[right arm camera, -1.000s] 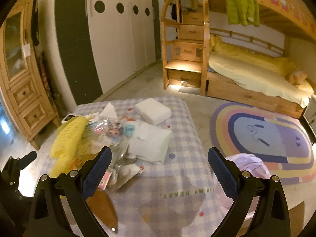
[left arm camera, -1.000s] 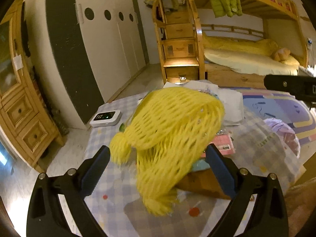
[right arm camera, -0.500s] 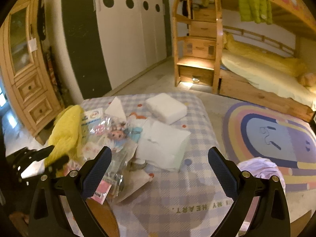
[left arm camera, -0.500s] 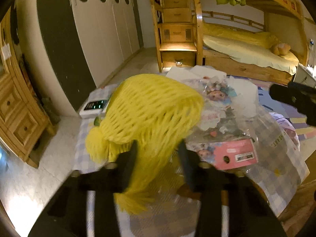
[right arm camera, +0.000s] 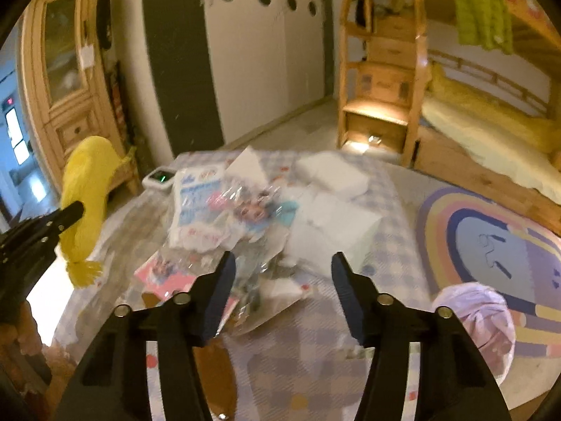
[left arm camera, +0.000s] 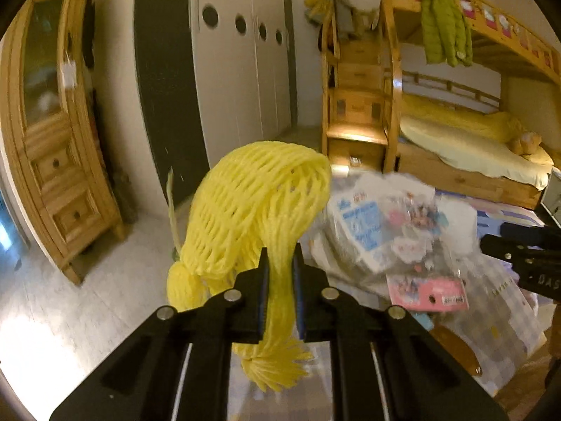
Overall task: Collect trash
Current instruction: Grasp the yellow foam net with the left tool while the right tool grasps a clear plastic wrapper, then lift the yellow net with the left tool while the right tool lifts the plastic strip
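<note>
A yellow foam net (left arm camera: 252,203) hangs in the air left of the table, and my left gripper (left arm camera: 280,256) is shut on its lower neck, its jaws still closing. The right wrist view shows the net (right arm camera: 84,189) and the left gripper (right arm camera: 72,210) at the far left. My right gripper (right arm camera: 283,259) hovers above a heap of clear plastic wrappers (right arm camera: 238,217), its jaws closing with nothing pressed between them. A pink printed card (right arm camera: 157,273) lies under the heap. White foam pieces (right arm camera: 336,224) lie just beyond the right fingertip.
A checked tablecloth (right arm camera: 315,343) covers the table. On it are a white device (right arm camera: 159,177) at the far left corner and a brown object (right arm camera: 214,379) near the front. A lilac bag (right arm camera: 477,319) stands at the right. A wooden cabinet (left arm camera: 59,175) lines the left wall.
The left jaws went from wide open to clamped on the yellow net, which rose and moved left off the table. The right jaws narrowed and sank toward the wrapper heap.
</note>
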A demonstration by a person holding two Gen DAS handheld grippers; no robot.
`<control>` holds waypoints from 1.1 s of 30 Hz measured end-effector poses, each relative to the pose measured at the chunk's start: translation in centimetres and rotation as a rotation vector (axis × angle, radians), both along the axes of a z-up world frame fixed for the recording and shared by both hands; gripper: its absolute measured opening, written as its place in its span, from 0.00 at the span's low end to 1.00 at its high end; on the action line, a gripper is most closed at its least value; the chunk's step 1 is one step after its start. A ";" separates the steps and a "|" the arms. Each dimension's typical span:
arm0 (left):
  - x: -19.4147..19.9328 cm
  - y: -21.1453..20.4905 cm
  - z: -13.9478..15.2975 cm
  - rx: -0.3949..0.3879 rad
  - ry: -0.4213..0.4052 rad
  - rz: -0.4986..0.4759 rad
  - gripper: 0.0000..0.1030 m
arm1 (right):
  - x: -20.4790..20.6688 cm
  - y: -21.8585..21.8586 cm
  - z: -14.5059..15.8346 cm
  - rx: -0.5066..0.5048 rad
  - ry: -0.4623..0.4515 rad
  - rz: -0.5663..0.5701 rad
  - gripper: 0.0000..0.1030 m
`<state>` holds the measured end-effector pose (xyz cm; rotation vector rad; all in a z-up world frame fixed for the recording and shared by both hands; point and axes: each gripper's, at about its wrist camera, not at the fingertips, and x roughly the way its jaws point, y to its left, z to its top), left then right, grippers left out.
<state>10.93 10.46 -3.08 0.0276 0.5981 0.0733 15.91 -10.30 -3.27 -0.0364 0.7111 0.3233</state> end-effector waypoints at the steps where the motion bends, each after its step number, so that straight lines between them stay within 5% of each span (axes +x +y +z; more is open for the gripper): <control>1: -0.1 0.1 -0.2 -0.006 0.009 -0.004 0.10 | 0.0 0.3 -0.1 0.004 0.005 0.007 0.43; 5: -0.6 -0.8 -1.1 0.014 0.028 -0.036 0.10 | 0.5 1.5 -0.5 0.029 0.043 0.059 0.32; 20: -0.5 -5.6 -3.2 0.094 0.087 -0.215 0.10 | 1.1 1.4 -1.7 0.037 0.105 0.040 0.34; 25: 1.0 -6.9 -5.5 0.156 0.212 -0.207 0.10 | 1.1 0.6 -2.1 0.052 0.119 0.051 0.43; 33: 1.2 -6.7 -5.7 0.147 0.220 -0.195 0.10 | 0.8 1.0 -1.7 0.074 0.089 0.078 0.36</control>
